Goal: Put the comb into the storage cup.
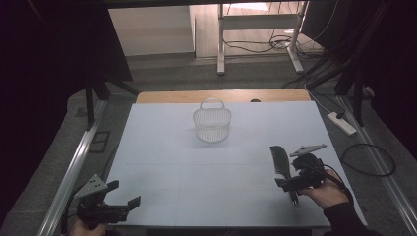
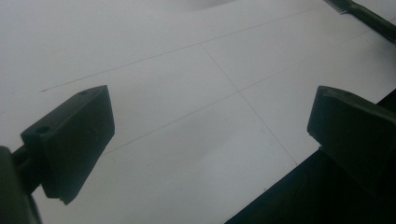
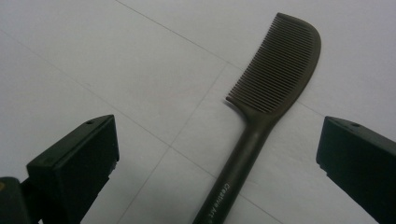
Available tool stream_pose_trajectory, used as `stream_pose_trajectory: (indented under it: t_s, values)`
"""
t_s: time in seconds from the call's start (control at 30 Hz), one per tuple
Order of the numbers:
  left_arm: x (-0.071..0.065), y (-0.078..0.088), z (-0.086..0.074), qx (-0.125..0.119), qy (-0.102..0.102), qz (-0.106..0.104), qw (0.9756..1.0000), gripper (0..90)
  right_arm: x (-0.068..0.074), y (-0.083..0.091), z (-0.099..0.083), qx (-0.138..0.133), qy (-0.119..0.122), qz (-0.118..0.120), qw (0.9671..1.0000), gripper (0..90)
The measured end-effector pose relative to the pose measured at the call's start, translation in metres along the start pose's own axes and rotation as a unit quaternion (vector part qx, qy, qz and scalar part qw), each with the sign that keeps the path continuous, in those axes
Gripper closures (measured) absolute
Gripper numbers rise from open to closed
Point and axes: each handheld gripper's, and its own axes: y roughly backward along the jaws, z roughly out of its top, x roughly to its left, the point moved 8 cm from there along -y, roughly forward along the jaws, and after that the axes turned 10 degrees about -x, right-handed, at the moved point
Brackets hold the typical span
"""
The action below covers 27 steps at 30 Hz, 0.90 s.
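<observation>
Black plastic comb [image 3: 268,98] lies flat on the desk [image 1: 196,167] between the right claw's [image 1: 287,184] spread jaws — handle toward it, teeth pointing away — while the left claw [image 1: 123,194], also spread, sits far off.

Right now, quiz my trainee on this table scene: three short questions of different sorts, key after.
1. True or false: the right gripper is shut on the comb.
2. Which thing stands farther from the person: A) the comb, B) the basket?
3. Fill in: in the right gripper view, the comb's handle lies ____ the two jaws.

Key: 1 false, both jaws stand wide apart; 2 B; 3 between.
</observation>
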Motion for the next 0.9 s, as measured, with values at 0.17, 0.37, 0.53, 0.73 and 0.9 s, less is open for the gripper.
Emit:
stream_pose_trajectory:
  t_s: [0.17, 0.37, 0.53, 0.73, 0.9]
  values:
    - [0.0, 0.0, 0.0, 0.0, 0.0, 0.0, 1.0, 1.8, 0.001, -0.006, 0.004, 0.008, 0.003, -0.002, 1.0, 0.0]
    - [0.0, 0.0, 0.0, -0.001, 0.001, 0.0, 1.0, 1.8, 0.002, -0.013, 0.008, 0.019, 0.012, 0.008, 0.9997, 0.0]
    - [0.0, 0.0, 0.0, -0.001, 0.001, 0.0, 1.0, 1.8, 0.001, -0.016, 0.009, 0.023, 0.023, -0.002, 0.9995, 14.2]
    - [0.0, 0.0, 0.0, -0.001, 0.0, -0.001, 1.0, 1.9, -0.002, -0.014, 0.01, 0.025, 0.01, 0.015, 0.9995, 52.5]
    - [0.0, 0.0, 0.0, -0.001, 0.001, -0.001, 1.0, 2.0, -0.004, -0.014, 0.007, 0.041, 0.015, 0.025, 0.9987, 75.4]
